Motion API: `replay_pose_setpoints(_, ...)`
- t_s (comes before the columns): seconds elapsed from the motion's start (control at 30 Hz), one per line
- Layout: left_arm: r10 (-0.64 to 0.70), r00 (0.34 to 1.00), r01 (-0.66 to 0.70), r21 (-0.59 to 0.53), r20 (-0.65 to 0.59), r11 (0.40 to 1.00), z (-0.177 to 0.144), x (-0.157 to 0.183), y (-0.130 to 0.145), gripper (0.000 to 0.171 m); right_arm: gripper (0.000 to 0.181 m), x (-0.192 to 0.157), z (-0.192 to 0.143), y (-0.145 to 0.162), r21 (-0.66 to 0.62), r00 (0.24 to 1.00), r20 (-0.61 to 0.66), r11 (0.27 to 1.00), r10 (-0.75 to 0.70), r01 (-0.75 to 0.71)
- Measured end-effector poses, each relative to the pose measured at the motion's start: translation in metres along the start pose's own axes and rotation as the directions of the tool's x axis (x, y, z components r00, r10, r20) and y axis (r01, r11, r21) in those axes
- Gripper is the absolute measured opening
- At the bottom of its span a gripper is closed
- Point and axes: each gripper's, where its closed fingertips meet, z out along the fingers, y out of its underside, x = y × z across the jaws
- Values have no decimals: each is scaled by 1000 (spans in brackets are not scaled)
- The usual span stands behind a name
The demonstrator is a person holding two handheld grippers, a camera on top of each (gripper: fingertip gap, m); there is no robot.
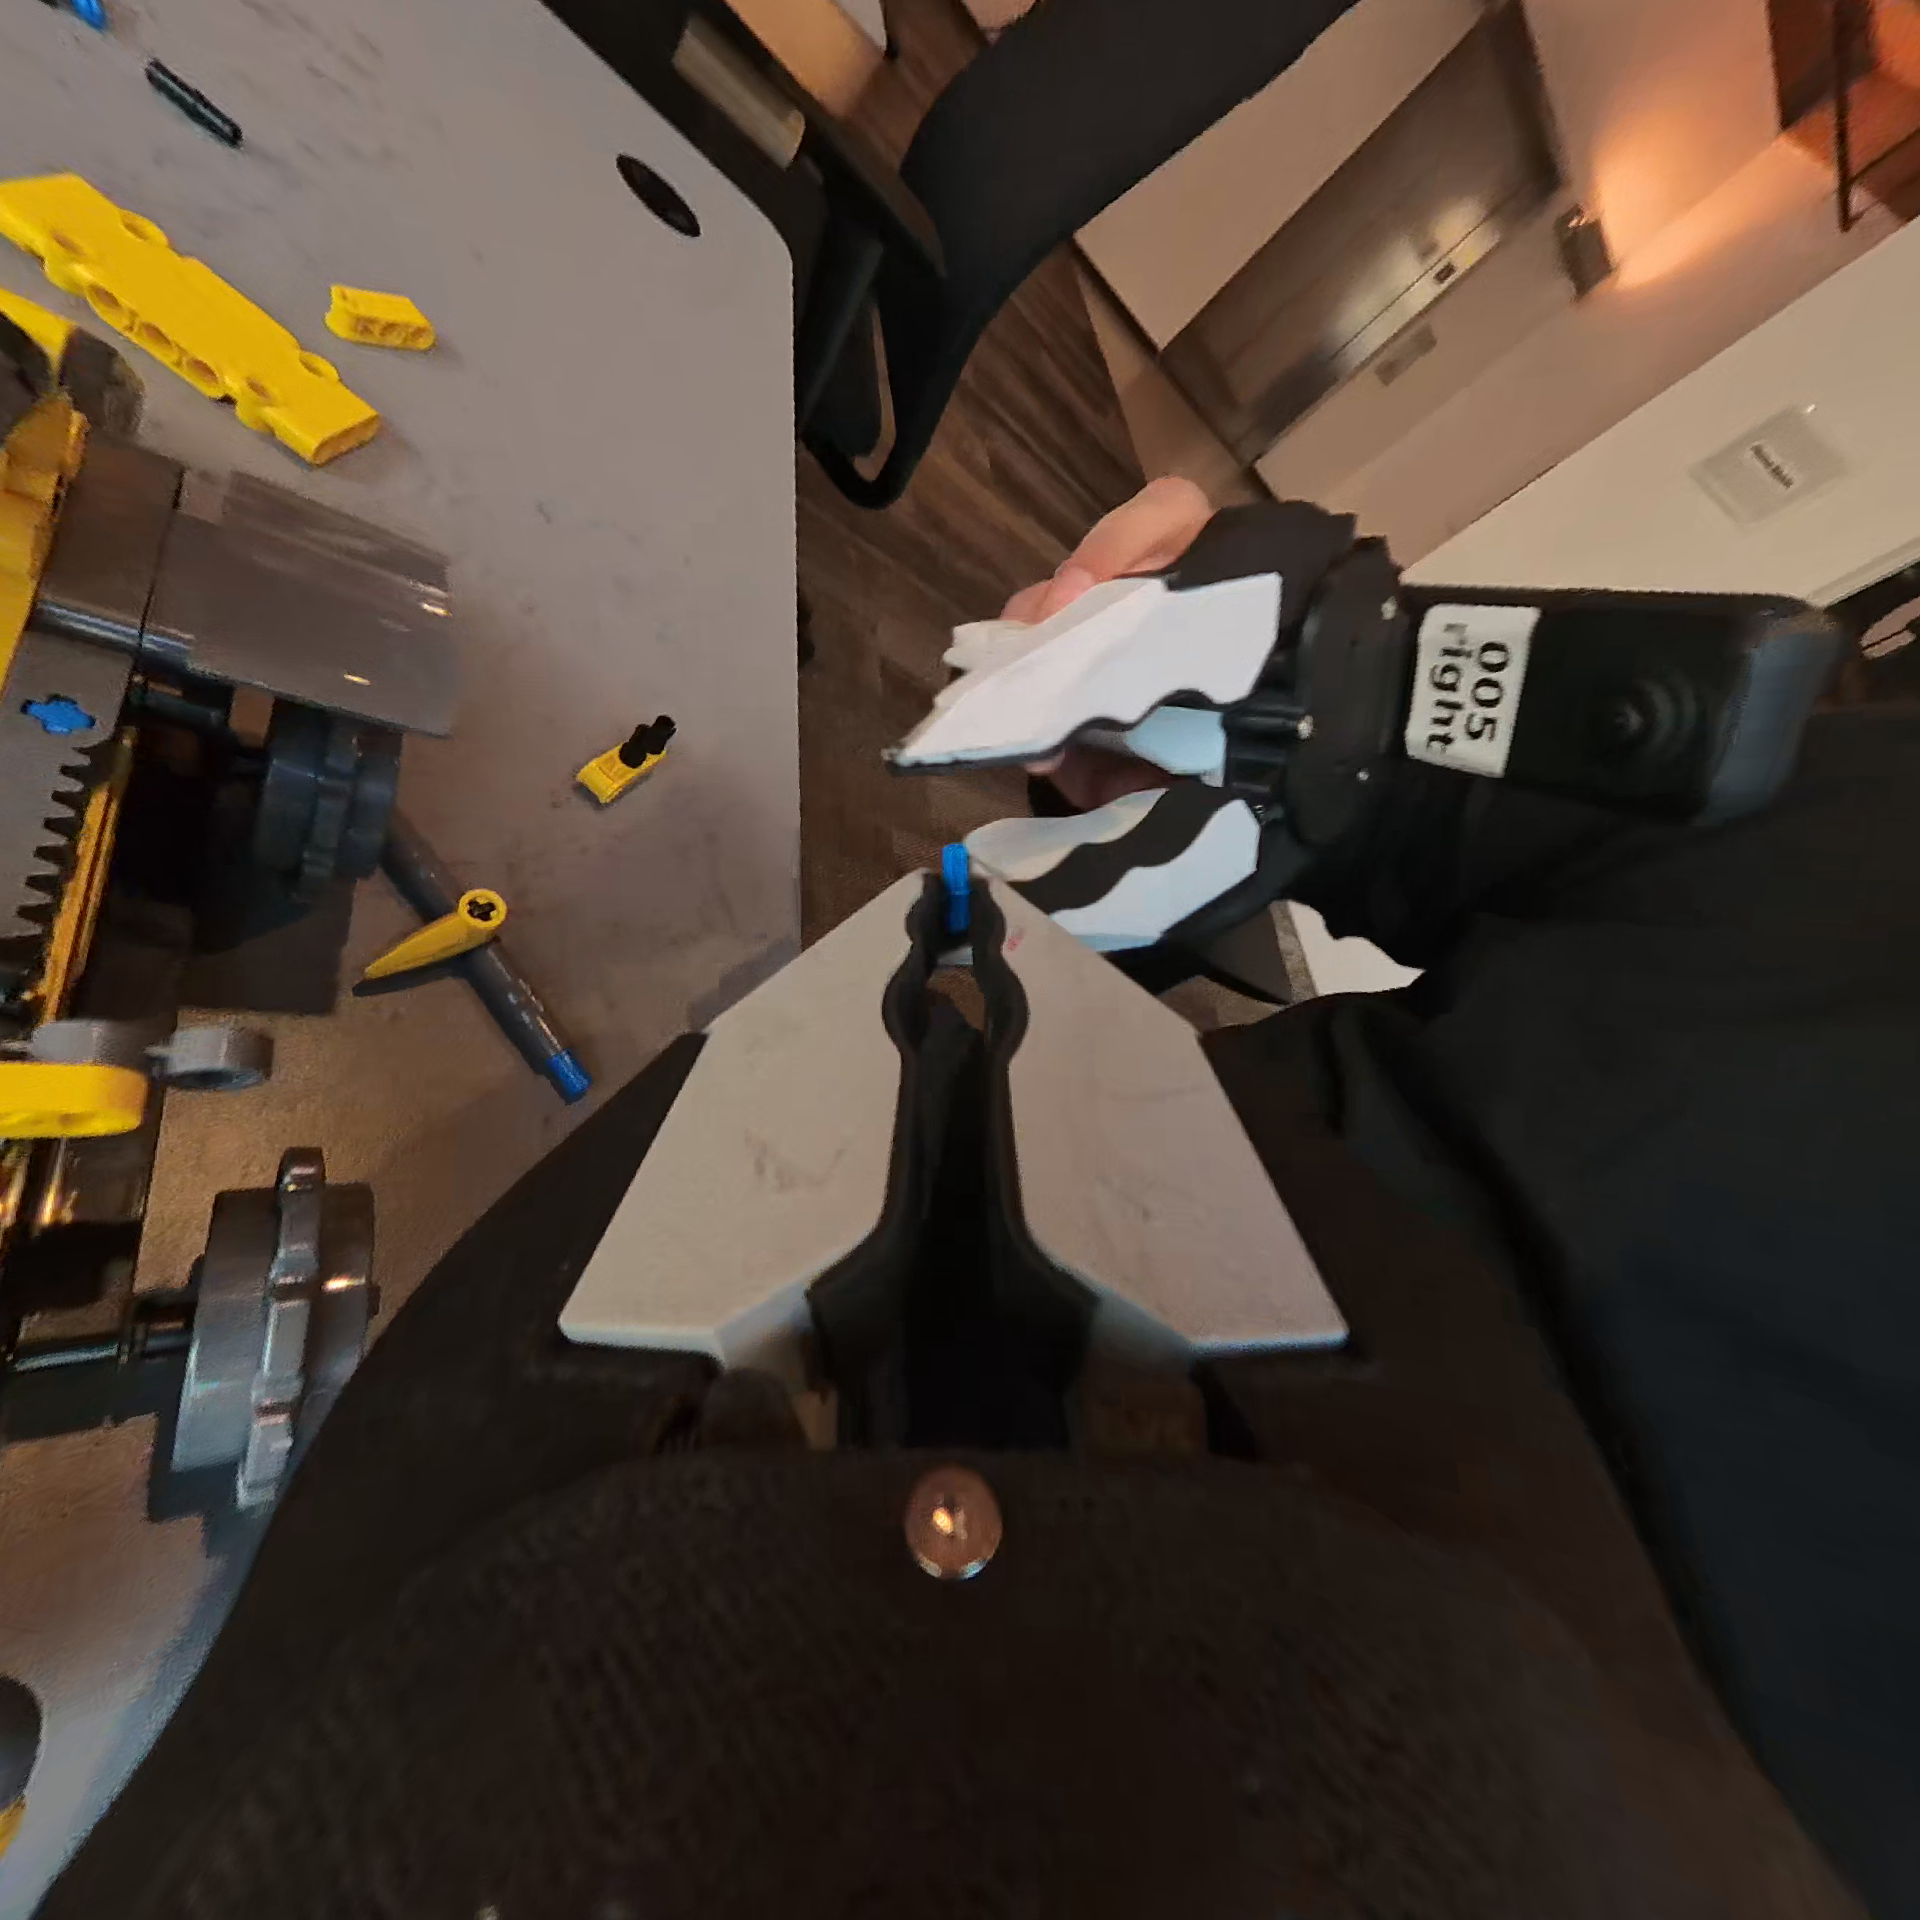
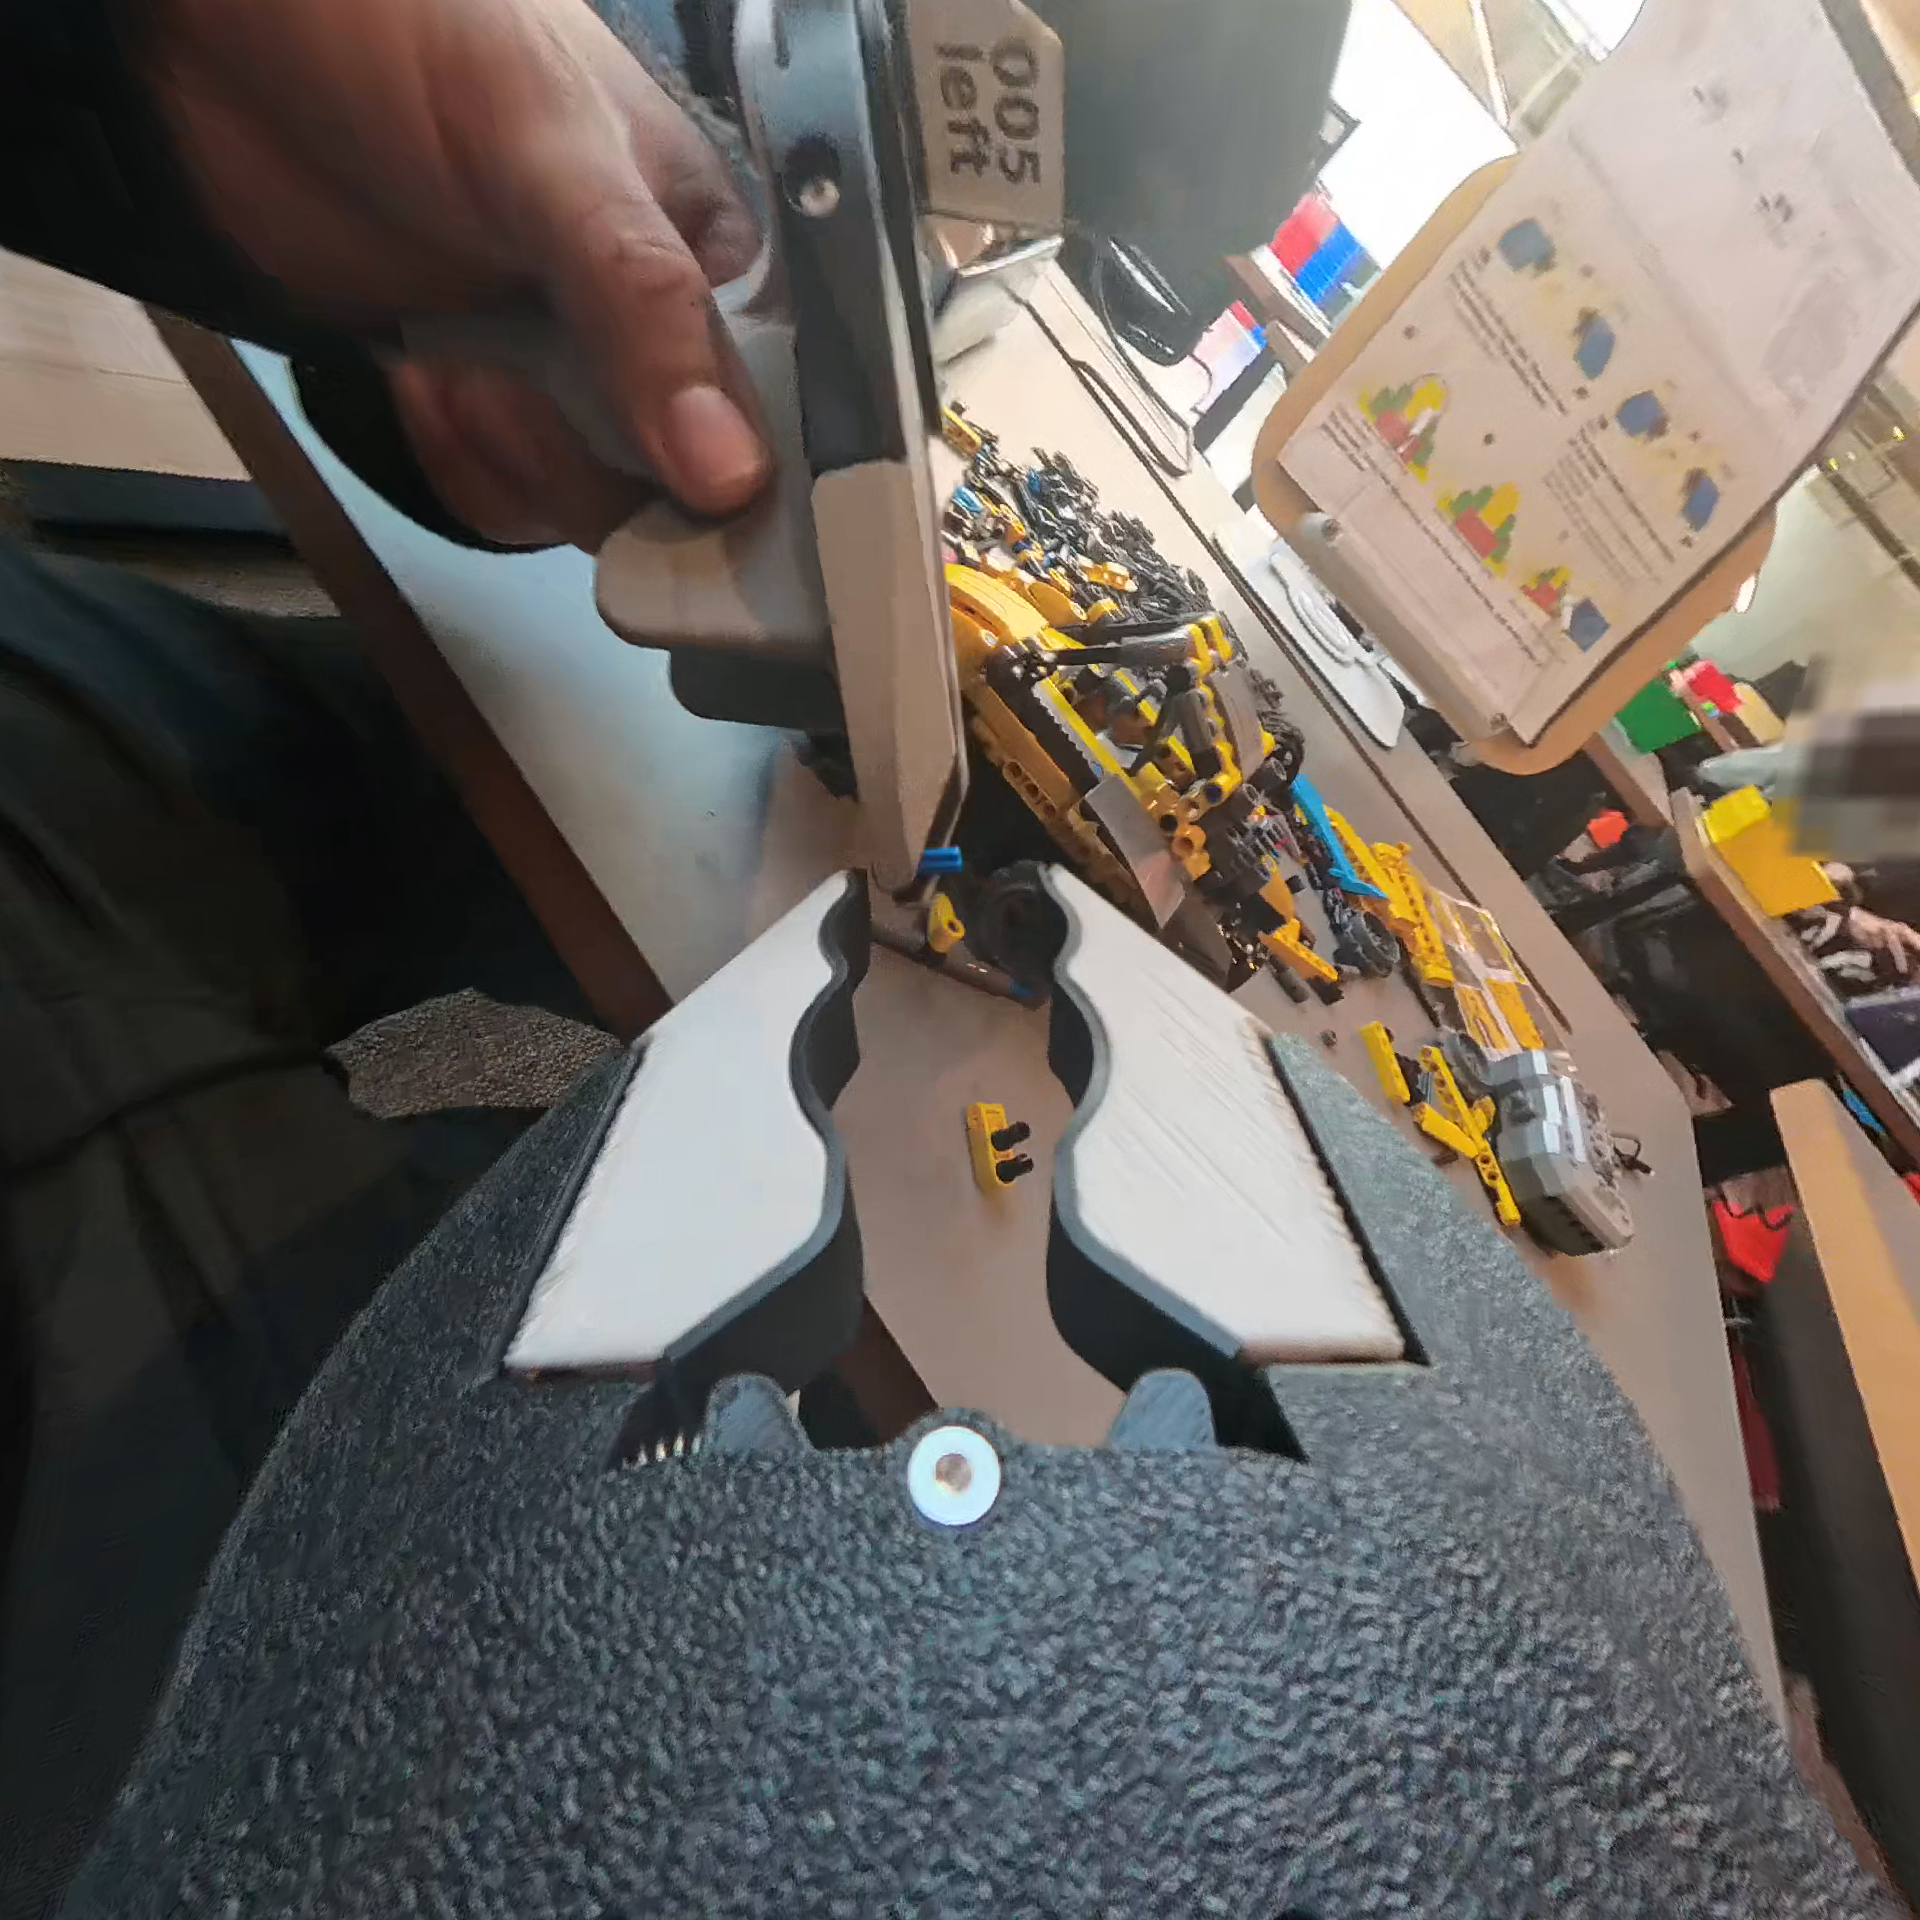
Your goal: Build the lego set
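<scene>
My left gripper [image 1: 954, 902] is shut on a small blue pin [image 1: 954, 883], held off the table's edge over the floor. The pin also shows in the right wrist view [image 2: 940, 858], at the tip of the left gripper [image 2: 902, 873]. My right gripper [image 2: 951, 914] is open and empty, its jaws spread either side of the left gripper's tip. In the left wrist view the right gripper [image 1: 940, 795] sits just beyond the pin, its fingers apart. A small yellow connector with black pins [image 2: 995, 1143] lies on the table below my right gripper.
A yellow and grey brick vehicle [image 2: 1122, 727] stands on the table [image 2: 935, 1226], with loose parts behind it. A long yellow beam [image 1: 187, 312], a grey axle [image 1: 488, 977] and a gear [image 1: 270, 1320] lie nearby. An instruction sheet on a stand [image 2: 1579, 343] is at the right.
</scene>
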Motion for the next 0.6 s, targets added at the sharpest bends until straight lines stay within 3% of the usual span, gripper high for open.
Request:
replay_pose_setpoints(0.1,42,995,-39,-35,91,999,3,-13,6,2,24,-6,-3,10,-64,991,47,990,-124,127)
replay_pose_setpoints(0.17,97,977,-84,-73,188,994,5,-25,12,2,19,1,-5,27,-117,990,64,984,-126,133)
replay_pose_setpoints(0.37,257,890,-167,-254,378,953,15,-50,30,2,26,29,-7,81,-295,960,146,936,240,-189)
replay_pose_setpoints(0.6,327,833,-141,-399,446,906,23,-67,26,2,31,13,10,90,-346,861,294,886,414,-308)
